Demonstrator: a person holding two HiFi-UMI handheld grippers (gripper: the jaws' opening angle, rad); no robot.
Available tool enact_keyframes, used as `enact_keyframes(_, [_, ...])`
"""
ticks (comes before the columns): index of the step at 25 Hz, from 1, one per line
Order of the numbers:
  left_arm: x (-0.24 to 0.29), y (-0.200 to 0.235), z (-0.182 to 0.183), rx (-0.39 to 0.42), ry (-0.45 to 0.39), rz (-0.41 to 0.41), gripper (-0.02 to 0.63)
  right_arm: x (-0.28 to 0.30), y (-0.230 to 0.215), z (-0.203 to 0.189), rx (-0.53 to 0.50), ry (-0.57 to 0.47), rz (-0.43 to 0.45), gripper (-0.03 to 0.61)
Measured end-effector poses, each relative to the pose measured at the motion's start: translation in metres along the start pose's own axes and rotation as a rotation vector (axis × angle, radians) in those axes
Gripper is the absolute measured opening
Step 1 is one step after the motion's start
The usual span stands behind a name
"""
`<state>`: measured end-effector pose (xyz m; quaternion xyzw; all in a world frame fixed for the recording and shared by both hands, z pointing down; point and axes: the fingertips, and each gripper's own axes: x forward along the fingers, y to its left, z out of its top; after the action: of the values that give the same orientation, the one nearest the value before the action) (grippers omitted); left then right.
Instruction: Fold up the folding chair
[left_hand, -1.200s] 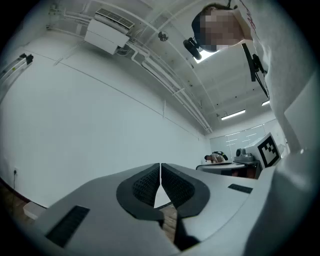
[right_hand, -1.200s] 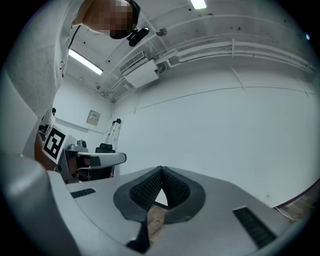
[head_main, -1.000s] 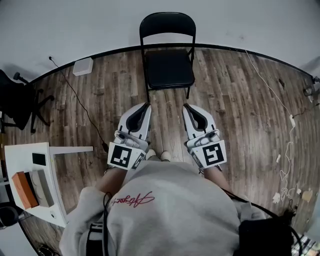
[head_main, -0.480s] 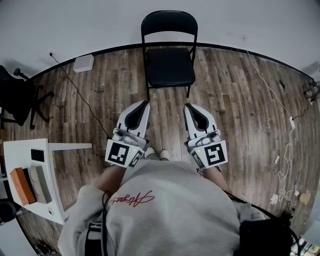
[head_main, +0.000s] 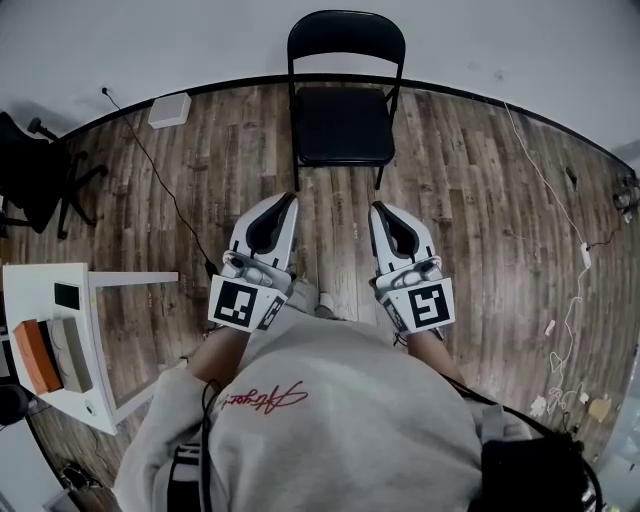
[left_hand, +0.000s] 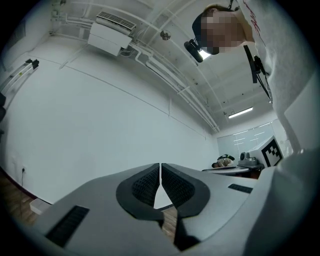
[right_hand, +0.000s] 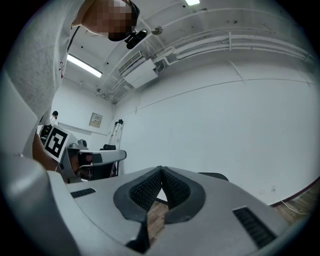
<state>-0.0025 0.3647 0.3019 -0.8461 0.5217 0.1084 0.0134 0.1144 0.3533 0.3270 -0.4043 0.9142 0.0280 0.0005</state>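
- Head view: the folding chair stands fully open on the wooden floor near the far wall, with its seat down. As I judge it, none of the folding is done. I have yet to reach the chair, take hold of it and tip the seat up against the back.
- Head view: my left hand-held gripper and right hand-held gripper hang side by side in front of my body. Both point toward the chair, are well apart from it and touch nothing.
- Left gripper view: the left hand-held gripper has its jaws pressed together at the tips. Nothing is between them, and only white wall lies beyond.
- Right gripper view: the right hand-held gripper is likewise closed tip to tip and empty. A dark curved edge just past its right jaw is probably the chair's back.
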Motion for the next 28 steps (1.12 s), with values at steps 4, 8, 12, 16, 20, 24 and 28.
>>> enact_keyframes(4, [0.004,0.014,-0.008,0.003,0.020,0.024,0.023,0.013,0.001,-0.015,0.026,0.030,0.025,0.014])
enact_keyframes(8, [0.030,0.050,-0.018,0.007,0.022,0.051,0.023,0.048,-0.014,-0.027,0.033,0.052,0.027,0.014])
enact_keyframes(12, [0.080,0.090,-0.031,0.007,0.042,0.028,0.023,0.098,-0.040,-0.039,0.047,0.058,0.017,0.014])
enact_keyframes(16, [0.140,0.136,-0.043,0.026,0.073,-0.031,0.025,0.168,-0.074,-0.042,0.062,0.052,-0.010,0.013])
enact_keyframes(20, [0.203,0.176,-0.044,-0.012,0.093,-0.049,0.025,0.218,-0.110,-0.041,0.079,0.060,-0.076,0.014])
enact_keyframes(24, [0.255,0.204,-0.059,0.020,0.140,-0.077,0.090,0.245,-0.143,-0.074,0.223,0.100,-0.155,0.014])
enact_keyframes(28, [0.316,0.239,-0.096,0.071,0.276,-0.136,0.270,0.242,-0.174,-0.145,0.442,0.206,-0.265,0.014])
